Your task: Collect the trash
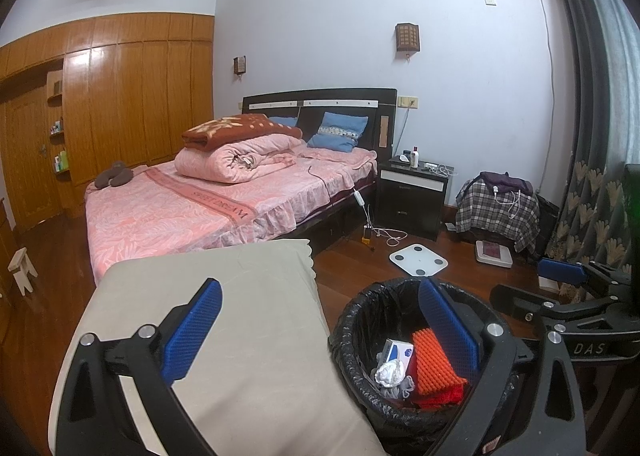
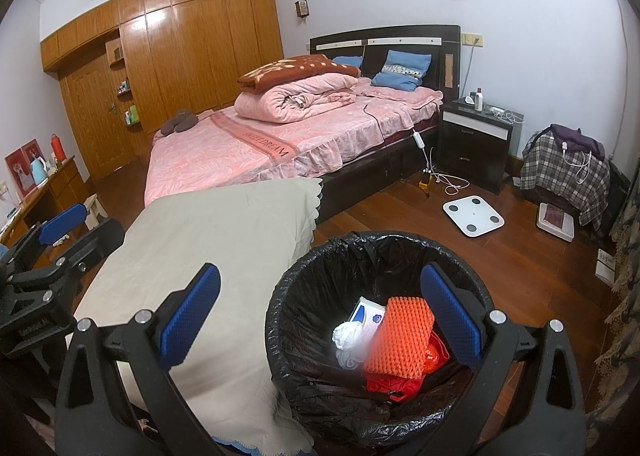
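A bin lined with a black bag (image 1: 360, 340) (image 2: 304, 296) stands on the wooden floor beside a beige-covered surface (image 1: 240, 316) (image 2: 224, 240). Inside lie an orange ridged pad (image 1: 434, 362) (image 2: 400, 336), a red bag (image 2: 392, 382), a small white-and-blue box (image 1: 396, 350) (image 2: 366, 314) and crumpled white paper (image 1: 390, 372) (image 2: 346, 340). My left gripper (image 1: 320, 336) is open and empty, above the bin's left rim. My right gripper (image 2: 320, 316) is open and empty, over the bin; its blue finger (image 1: 560, 272) also shows at right in the left wrist view.
A bed with pink covers (image 1: 224, 200) (image 2: 280, 136) stands behind. A white scale (image 1: 418, 260) (image 2: 474, 216), cables and a power strip (image 1: 366, 234) lie on the floor. A black nightstand (image 2: 476, 140), a plaid-covered stool (image 2: 568, 172) and curtains (image 1: 592, 136) are at right.
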`<state>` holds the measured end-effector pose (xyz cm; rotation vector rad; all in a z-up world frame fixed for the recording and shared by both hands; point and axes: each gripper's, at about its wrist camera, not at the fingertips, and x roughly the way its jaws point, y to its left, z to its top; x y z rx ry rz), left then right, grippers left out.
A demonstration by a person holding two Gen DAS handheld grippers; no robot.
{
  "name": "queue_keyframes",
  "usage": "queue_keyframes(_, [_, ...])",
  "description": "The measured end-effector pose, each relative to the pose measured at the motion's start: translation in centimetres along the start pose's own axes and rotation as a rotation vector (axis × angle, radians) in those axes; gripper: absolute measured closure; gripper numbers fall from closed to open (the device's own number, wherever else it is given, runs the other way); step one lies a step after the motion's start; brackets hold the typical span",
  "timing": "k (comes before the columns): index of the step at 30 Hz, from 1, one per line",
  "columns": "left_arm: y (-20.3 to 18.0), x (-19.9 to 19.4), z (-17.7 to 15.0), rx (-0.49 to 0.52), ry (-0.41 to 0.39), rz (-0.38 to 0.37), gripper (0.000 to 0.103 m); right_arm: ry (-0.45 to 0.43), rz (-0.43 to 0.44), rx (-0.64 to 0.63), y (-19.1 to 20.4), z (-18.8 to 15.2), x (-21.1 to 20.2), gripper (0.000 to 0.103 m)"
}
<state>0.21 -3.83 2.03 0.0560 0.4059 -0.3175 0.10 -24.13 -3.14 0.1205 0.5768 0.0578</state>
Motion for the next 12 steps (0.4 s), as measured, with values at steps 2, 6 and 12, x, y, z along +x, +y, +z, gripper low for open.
queue_keyframes(2, [0.10, -0.03, -0.20, -0.001, 0.001, 0.000, 0.006, 0.001, 0.000, 0.000, 0.04, -0.01, 0.00, 0.006])
queue_keyframes(6, [0.06, 0.02, -0.16, 0.001, 0.002, 0.001, 0.006, 0.001, 0.000, 0.000, 0.02, 0.05, -0.01, 0.006])
queue_keyframes(12, [0.29, -0.07, -0.41, 0.003, 0.002, 0.000, 0.006, 0.001, 0.000, -0.001, 0.13, 0.06, -0.01, 0.006])
